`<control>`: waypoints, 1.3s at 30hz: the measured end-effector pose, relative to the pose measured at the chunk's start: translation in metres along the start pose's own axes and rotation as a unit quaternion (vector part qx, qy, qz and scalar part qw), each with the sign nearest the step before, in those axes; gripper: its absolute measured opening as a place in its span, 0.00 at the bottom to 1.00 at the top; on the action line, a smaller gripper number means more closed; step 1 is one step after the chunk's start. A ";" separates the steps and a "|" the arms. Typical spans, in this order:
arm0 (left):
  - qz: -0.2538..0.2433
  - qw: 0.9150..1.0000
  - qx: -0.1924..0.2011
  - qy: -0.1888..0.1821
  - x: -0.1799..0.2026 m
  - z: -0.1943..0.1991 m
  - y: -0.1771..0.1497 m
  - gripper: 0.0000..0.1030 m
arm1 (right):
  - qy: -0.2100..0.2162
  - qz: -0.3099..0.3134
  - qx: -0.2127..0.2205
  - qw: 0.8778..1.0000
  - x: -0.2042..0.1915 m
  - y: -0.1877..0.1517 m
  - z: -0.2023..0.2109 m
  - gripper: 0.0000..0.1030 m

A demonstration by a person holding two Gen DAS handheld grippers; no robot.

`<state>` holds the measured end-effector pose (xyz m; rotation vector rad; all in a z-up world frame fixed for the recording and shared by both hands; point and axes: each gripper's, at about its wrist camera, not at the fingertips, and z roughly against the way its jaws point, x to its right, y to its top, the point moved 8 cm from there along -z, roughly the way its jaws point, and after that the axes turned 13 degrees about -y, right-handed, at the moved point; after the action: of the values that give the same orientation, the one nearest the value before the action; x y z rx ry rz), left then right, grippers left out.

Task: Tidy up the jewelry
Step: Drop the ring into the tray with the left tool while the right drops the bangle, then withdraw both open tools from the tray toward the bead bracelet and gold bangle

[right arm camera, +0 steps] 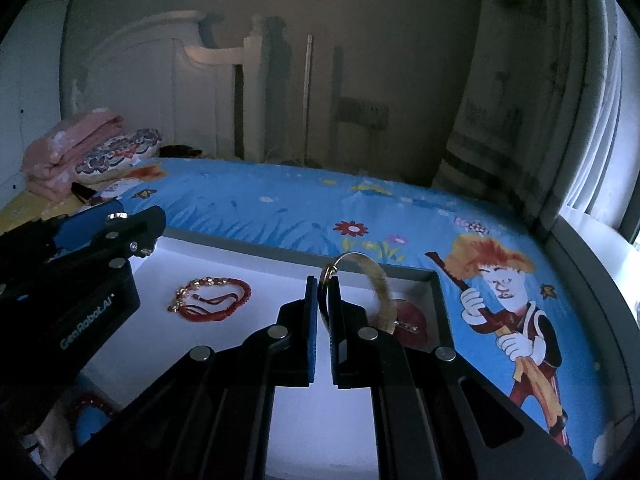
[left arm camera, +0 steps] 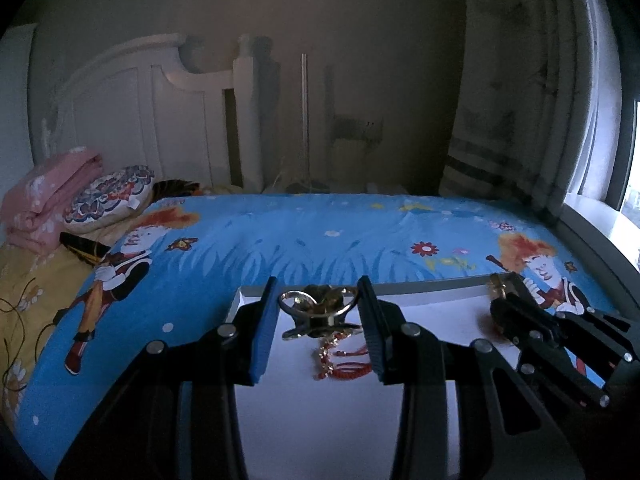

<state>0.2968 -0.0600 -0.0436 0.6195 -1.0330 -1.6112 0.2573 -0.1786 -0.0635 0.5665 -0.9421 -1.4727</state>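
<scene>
A white tray (left arm camera: 432,312) lies on the bed. My left gripper (left arm camera: 318,308) has its jaws spread around a gold ring-shaped ornament (left arm camera: 318,306) held above the tray; its edges reach both pads. A red cord bracelet with gold beads (left arm camera: 340,364) lies on the tray below it, and shows in the right wrist view (right arm camera: 214,298). My right gripper (right arm camera: 324,304) is shut on a gold bangle (right arm camera: 374,280) at the tray's right end. A dark red round piece (right arm camera: 410,320) lies under the bangle.
The tray (right arm camera: 280,412) sits on a blue cartoon bedsheet (left arm camera: 320,236). A pink folded blanket (left arm camera: 48,196) and a patterned cushion (left arm camera: 108,196) lie at the far left by the white headboard (left arm camera: 140,112). A curtain (left arm camera: 520,100) and a window sill (left arm camera: 600,220) are on the right.
</scene>
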 end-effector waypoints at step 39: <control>0.003 1.000 -0.006 0.007 -0.032 0.126 -0.115 0.79 | 0.014 -0.023 0.004 1.000 0.037 -0.100 0.108 0.48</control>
<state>0.1464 0.0153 -0.0852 0.6181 -1.0123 -1.6043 0.1076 -0.1971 -0.0792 0.6171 -0.9188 -1.4987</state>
